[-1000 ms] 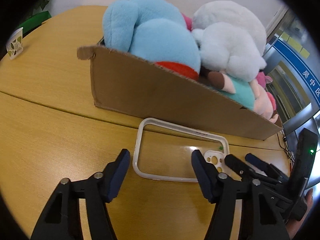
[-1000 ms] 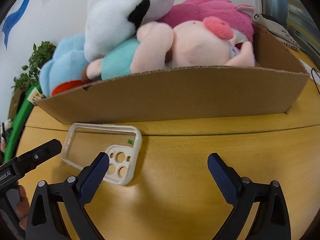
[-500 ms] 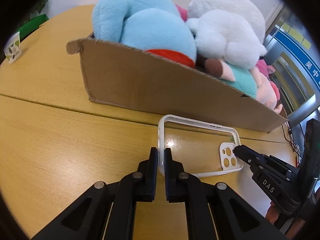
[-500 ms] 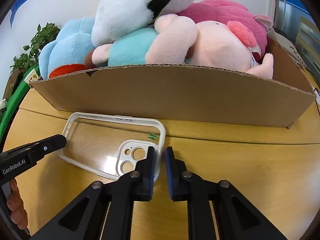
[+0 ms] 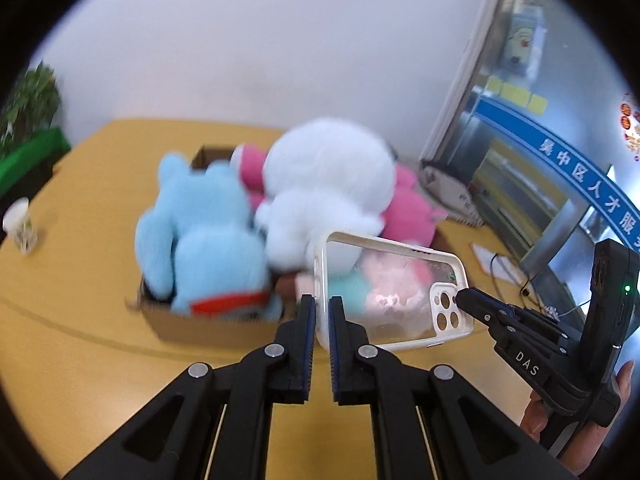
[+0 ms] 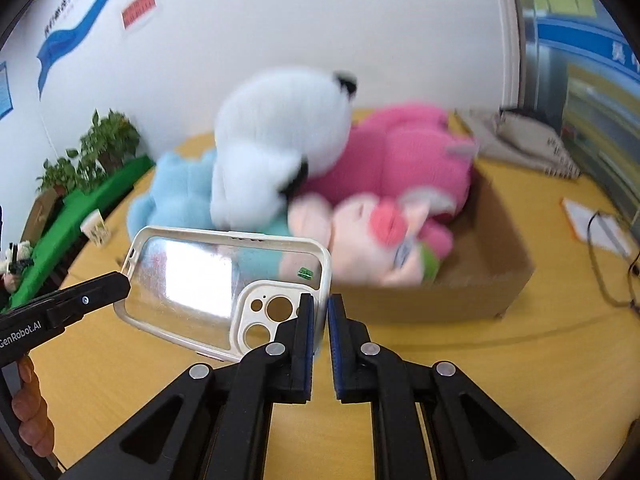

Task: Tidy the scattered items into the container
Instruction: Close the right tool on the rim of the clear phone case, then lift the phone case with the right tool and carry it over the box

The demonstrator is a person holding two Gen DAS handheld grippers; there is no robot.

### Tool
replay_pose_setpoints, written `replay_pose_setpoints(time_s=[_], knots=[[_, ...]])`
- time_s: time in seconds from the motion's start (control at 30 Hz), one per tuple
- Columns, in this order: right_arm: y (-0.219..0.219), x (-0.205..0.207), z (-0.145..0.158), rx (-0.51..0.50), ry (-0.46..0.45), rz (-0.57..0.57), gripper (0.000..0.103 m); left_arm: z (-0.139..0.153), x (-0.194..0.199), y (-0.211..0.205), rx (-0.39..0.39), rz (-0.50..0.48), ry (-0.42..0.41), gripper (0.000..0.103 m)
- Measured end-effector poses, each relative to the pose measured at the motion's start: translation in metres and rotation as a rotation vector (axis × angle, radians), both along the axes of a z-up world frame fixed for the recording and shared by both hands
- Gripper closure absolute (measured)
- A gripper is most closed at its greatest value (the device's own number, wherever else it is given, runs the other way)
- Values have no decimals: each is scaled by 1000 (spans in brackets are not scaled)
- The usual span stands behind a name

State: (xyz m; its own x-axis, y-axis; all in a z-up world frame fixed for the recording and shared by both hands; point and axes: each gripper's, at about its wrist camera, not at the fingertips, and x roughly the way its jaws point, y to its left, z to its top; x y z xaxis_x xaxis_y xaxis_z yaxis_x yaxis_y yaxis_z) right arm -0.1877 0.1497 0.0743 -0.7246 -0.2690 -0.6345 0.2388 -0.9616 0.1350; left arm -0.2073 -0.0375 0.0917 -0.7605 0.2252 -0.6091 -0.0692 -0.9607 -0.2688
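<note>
Between the jaws of the left gripper [image 5: 322, 312] sits one short end of a clear phone case [image 5: 390, 292], its pale rim pinched tight; the jaws of the right gripper [image 6: 323, 312] stand just as narrow on the opposite end, beside the camera cut-outs. Held at both ends, the case hangs in the air, clear of the worktop [image 6: 540, 360], with its open face tilted toward the cameras.

Just beyond the jaws, and lower, lies the cardboard box [image 6: 460, 296], already heaped with soft toys: a blue plush [image 5: 208, 240] on the left gripper's side, a white plush [image 5: 328, 192] on top, a pink plush [image 6: 404, 160] and a pale pig [image 6: 360, 236] toward the right gripper's side. Farther out a paper cup [image 5: 18, 222] stands on the worktop, and papers and a cable [image 6: 608, 256] lie off past the box.

The step in hand looks like the carry: the case is lifted but not yet over the box. The next move probably calls for both hands to travel forward together (keeping their spacing, so the thin frame neither bows nor slips), then to find a gap among the toys, or a flat spot on them, before the jaws let go.
</note>
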Motion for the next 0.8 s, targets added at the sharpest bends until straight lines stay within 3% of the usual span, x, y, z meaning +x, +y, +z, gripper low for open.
replay_pose_setpoints(time_s=[0.2, 0.4, 0.57, 0.8], knots=[[7, -28, 62, 38, 119, -4, 95, 49, -37, 9, -40, -43, 81, 97], [11, -67, 89, 58, 152, -11, 95, 78, -66, -6, -56, -60, 105, 97], [-2, -85, 88, 69, 162, 6, 95, 72, -75, -26, -55, -48, 98, 97], [-12, -115, 56, 60, 93, 15, 95, 54, -104, -32, -65, -53, 60, 97]])
